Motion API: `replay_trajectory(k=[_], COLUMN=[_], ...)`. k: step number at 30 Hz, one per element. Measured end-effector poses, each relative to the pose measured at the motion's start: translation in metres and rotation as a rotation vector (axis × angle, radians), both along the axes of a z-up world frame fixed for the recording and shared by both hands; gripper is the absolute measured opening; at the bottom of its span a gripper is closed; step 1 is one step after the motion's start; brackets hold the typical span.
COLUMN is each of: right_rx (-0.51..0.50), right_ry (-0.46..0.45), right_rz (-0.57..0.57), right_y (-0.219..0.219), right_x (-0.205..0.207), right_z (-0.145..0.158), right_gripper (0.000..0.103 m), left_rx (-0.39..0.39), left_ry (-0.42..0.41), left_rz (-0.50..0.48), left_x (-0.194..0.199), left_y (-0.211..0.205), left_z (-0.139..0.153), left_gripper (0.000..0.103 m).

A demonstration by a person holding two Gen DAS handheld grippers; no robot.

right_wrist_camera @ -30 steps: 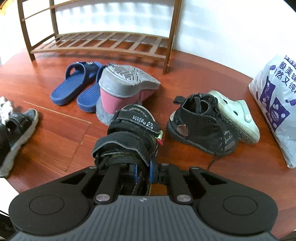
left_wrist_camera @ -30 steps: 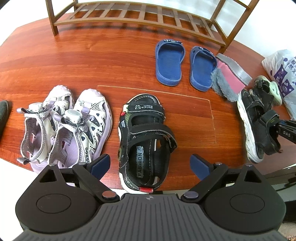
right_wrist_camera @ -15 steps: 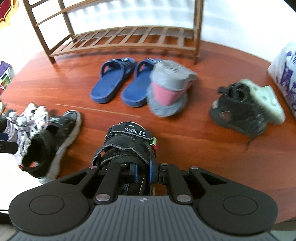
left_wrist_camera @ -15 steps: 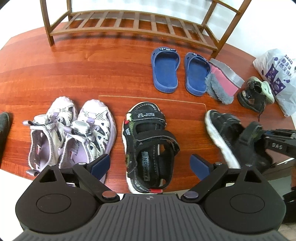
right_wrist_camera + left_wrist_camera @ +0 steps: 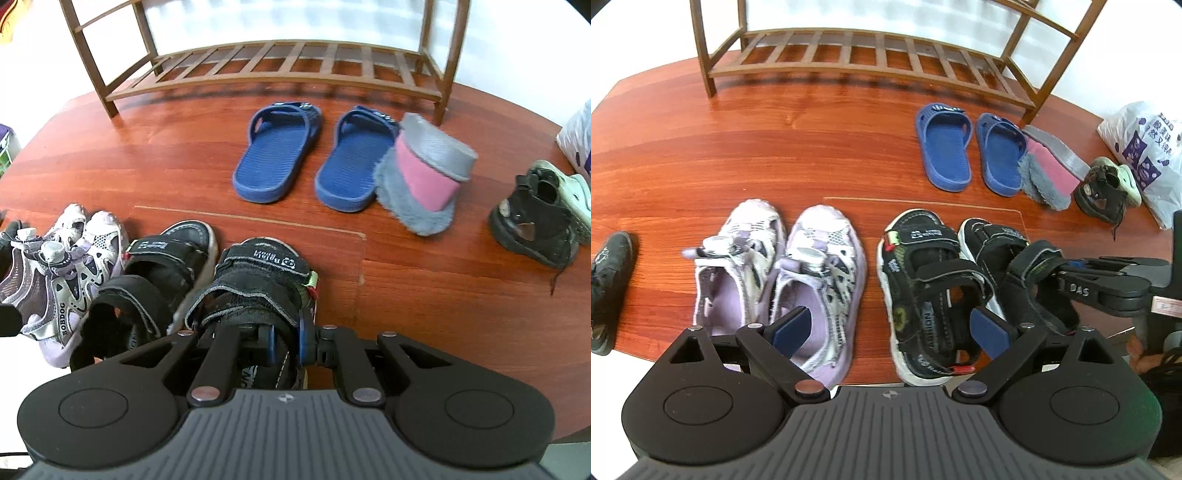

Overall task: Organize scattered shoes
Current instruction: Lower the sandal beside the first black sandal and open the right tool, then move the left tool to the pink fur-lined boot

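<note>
Shoes lie across the red-brown floor [image 5: 738, 155] in front of a slatted rack [image 5: 871, 55]; reading left to right in the left-wrist view. At the far left edge lies a lone dark shoe [image 5: 609, 280]. Next stands the lilac sneaker pair [image 5: 783, 273], toes toward the rack, sides touching, so it reads as sorted. The left gripper [image 5: 892, 326] hovers above the near ends of these shoes, fingers wide apart and empty, apparently on standby. To its right stands a black sandal [image 5: 923, 284]. Just beside it is its mate [image 5: 258, 280], clamped at the heel strap by the right gripper [image 5: 286, 345], fingers nearly together on the strap; this grip keeps the sole level for setting down parallel to the first. Farther right, near the rack, are the blue slides [image 5: 971, 147], a tipped grey-pink slipper [image 5: 1049, 166], a black boot [image 5: 1102, 192] against a pale clog [image 5: 1126, 177], and a bag [image 5: 1145, 140]. These appear unsorted.
</note>
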State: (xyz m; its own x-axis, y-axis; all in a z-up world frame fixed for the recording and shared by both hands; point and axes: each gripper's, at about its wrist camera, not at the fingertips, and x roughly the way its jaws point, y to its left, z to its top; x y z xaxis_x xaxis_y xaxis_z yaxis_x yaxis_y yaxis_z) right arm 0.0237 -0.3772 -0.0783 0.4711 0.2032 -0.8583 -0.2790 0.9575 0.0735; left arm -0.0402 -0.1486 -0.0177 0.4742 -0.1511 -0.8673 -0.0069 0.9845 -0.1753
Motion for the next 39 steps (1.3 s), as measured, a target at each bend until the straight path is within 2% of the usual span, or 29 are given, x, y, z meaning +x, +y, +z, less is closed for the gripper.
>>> replay_trajectory(k=[8, 10, 12, 18, 24, 29, 39], right_rx=[-0.042, -0.038, -0.028, -0.011, -0.004, -0.013, -0.052], right_ry=[0.017, 0.048, 0.056, 0.055, 0.048, 0.043, 0.061], right_rz=[0.043, 0.049, 0.055, 0.104, 0.109, 0.080, 0.057], right_y=[0.020, 0.020, 0.017, 0.002, -0.025, -0.068, -0.155], right_x=[-0.001, -0.002, -0.006, -0.015, -0.016, -0.010, 0.012], right_z=[-0.006, -0.004, 0.001, 0.025, 0.041, 0.049, 0.048], right_gripper=[0.025, 0.033, 0.052, 0.069, 0.079, 0.086, 0.087], left_rx=[-0.024, -0.025, -0.023, -0.045, -0.058, -0.063, -0.064], left_ry=[-0.028, -0.031, -0.038, -0.053, -0.078, -0.087, -0.089], left_rz=[0.005, -0.002, -0.013, -0.024, -0.052, -0.073, -0.069], left_x=[-0.002, -0.002, -0.001, 0.009, 0.019, 0.035, 0.072], left_y=[0.008, 0.006, 0.003, -0.010, -0.041, -0.080, -0.158], left_z=[0.004, 0.005, 0.006, 0.010, 0.016, 0.022, 0.034], left_gripper=[0.094, 0.094, 0.094, 0.094, 0.095, 0.096, 0.099])
